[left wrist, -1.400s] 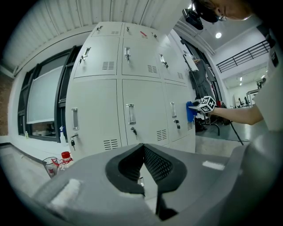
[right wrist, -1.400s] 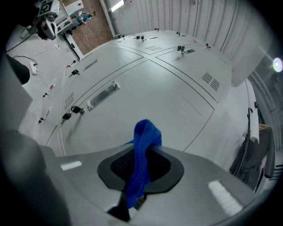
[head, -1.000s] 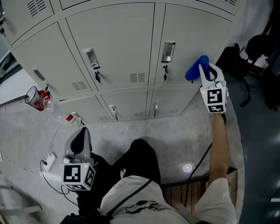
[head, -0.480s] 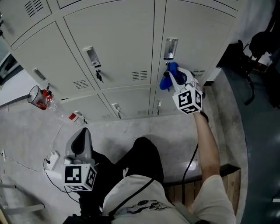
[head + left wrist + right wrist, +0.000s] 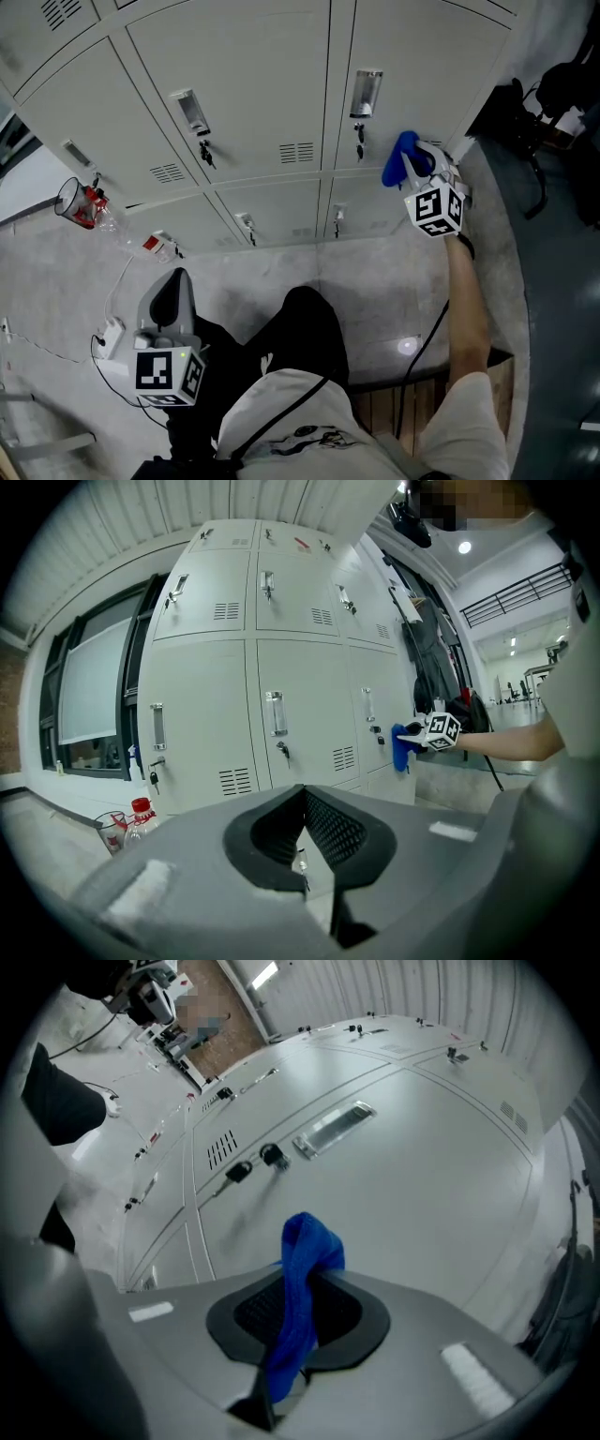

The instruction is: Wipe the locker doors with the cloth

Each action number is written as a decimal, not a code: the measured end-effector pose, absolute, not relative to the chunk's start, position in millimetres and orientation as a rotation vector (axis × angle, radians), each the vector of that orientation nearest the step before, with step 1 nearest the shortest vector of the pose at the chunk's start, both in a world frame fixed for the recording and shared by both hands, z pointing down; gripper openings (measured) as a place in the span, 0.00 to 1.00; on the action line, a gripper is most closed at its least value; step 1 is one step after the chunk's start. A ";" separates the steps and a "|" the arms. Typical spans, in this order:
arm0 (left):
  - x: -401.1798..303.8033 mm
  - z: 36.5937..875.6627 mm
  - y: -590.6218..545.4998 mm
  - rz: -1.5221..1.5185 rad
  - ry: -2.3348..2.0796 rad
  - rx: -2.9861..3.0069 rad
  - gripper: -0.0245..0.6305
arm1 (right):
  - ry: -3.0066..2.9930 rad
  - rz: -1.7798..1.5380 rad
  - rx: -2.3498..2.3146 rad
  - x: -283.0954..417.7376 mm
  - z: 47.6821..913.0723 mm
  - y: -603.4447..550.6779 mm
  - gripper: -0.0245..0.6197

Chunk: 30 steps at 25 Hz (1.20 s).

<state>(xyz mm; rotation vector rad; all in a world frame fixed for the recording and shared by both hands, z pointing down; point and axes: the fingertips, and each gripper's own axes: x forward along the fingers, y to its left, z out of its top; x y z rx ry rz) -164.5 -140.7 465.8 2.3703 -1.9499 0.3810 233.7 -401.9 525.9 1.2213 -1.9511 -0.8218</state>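
The blue cloth [image 5: 401,157] is up at the right-hand locker door [image 5: 422,66], low on the panel, to the right of its key [image 5: 359,150]. Only the right gripper view shows the hold: the right gripper [image 5: 298,1309] pinches the cloth between its pads, with a fold standing out past the tips. The left gripper [image 5: 174,298], its jaws together on nothing, hangs low and well apart.
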 end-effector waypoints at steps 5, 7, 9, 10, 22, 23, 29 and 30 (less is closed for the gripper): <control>-160.4 469.5 -143.1 0.388 -1.931 2.369 0.03 | -1.873 -0.730 1.301 295.9 527.7 -409.3 0.10; -158.2 470.2 -144.1 0.388 -1.924 2.373 0.03 | -1.850 -0.707 1.319 311.1 527.5 -411.6 0.10; -157.9 471.4 -143.8 0.383 -1.923 2.375 0.03 | -1.849 -0.672 1.342 319.6 527.0 -411.3 0.10; -158.1 471.2 -143.2 0.381 -1.925 2.374 0.03 | -1.865 -0.654 1.358 319.9 525.0 -408.8 0.10; -198.0 466.9 -83.9 0.315 -1.962 2.356 0.03 | -2.327 -0.480 1.510 201.6 473.9 -278.7 0.10; -206.5 470.3 -78.7 0.319 -1.965 2.346 0.03 | -2.376 -0.474 1.498 183.0 467.1 -272.8 0.10; -238.0 484.5 -72.1 0.317 -1.934 2.319 0.03 | -2.572 -0.539 1.341 89.3 427.2 -252.6 0.10; -241.2 491.2 -71.1 0.312 -1.921 2.311 0.03 | -2.588 -0.553 1.311 80.0 424.7 -250.7 0.10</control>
